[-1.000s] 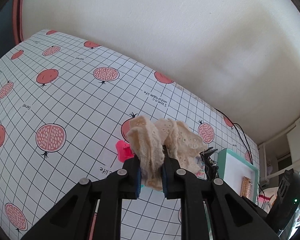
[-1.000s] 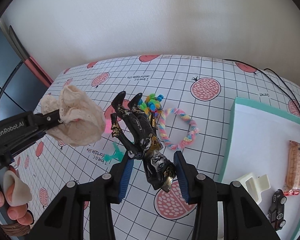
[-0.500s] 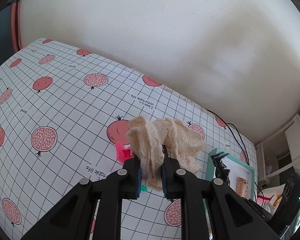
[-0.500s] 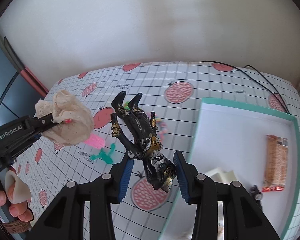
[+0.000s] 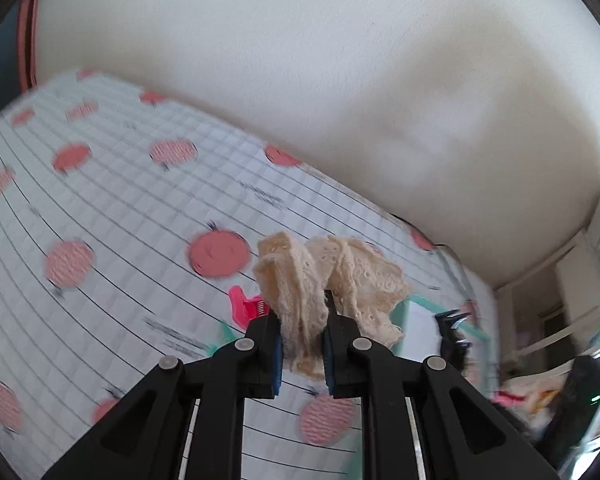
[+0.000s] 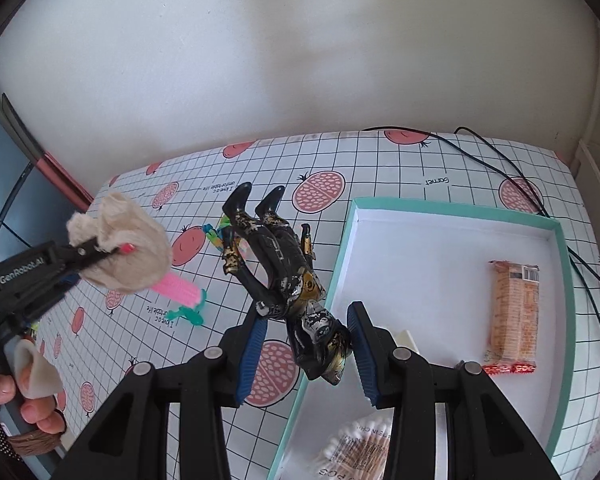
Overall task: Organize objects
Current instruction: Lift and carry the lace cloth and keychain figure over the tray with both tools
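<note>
The left tongs [image 5: 302, 346] are clenched on a bunched cream lace cloth [image 5: 328, 280], held in the air above the pomegranate-print counter [image 5: 100, 208]. The right tongs [image 6: 308, 344] grip a black-and-gold action figure [image 6: 288, 280] by its head end, legs pointing away, over the rim of a teal-edged white box [image 6: 452, 264] that holds a wrapped snack bar [image 6: 514, 312] and cotton swabs [image 6: 360, 452]

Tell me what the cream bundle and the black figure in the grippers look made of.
Cream bundle: soft cotton-like lace fabric, matte; eyelet holes and limp folds show it. Black figure: probably hard moulded plastic, glossy black with worn gold and silver paint; stiff limbs and highlights suggest it, though metal can't be ruled out.
</note>
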Motion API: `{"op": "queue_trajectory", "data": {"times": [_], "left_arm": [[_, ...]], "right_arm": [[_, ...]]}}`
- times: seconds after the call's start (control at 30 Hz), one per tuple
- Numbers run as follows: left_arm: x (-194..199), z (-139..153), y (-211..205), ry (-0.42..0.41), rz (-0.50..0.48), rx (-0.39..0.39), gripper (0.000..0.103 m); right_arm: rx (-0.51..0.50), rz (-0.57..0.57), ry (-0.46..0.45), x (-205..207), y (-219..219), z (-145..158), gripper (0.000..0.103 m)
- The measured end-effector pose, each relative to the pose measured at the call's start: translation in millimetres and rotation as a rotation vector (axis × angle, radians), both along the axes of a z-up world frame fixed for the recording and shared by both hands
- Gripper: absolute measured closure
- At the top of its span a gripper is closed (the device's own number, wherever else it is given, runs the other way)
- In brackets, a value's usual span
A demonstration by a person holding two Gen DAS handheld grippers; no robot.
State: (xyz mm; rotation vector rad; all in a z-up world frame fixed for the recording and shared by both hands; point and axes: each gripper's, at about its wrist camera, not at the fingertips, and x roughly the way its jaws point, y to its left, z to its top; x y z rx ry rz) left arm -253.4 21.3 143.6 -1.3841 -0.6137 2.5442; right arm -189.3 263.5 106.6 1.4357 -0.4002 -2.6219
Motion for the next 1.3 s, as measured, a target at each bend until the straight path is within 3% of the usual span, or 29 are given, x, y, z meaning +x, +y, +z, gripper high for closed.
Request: {"op": "queue_trajectory", "data": {"times": [0.07, 0.2, 0.33, 0.8, 1.3], "left_arm": [[-2, -7, -2, -0.03, -0.014, 0.08, 0.087], [-2, -10, -3, -0.043, -0.011, 0.094, 0.087], [1, -5, -11, -0.035, -0.013, 0.174, 0.087], [12, 33, -1, 0.073, -0.034, 0.102, 0.087], [24, 4, 113, 0.085, -0.27, 0.022, 0.087]], "right_arm": [[0.0, 0.002, 0.0, -1, 0, 0, 0.059], [-0.002, 0.001, -0.002, -1, 1, 0, 0.059], [0.0, 0.0, -0.002, -3, 0, 0, 0.059], [-0.009, -0.036, 0.007, 1, 18, 3, 0.059], [0.019, -0.21, -0.022, 22, 106, -3, 0.059]]}}
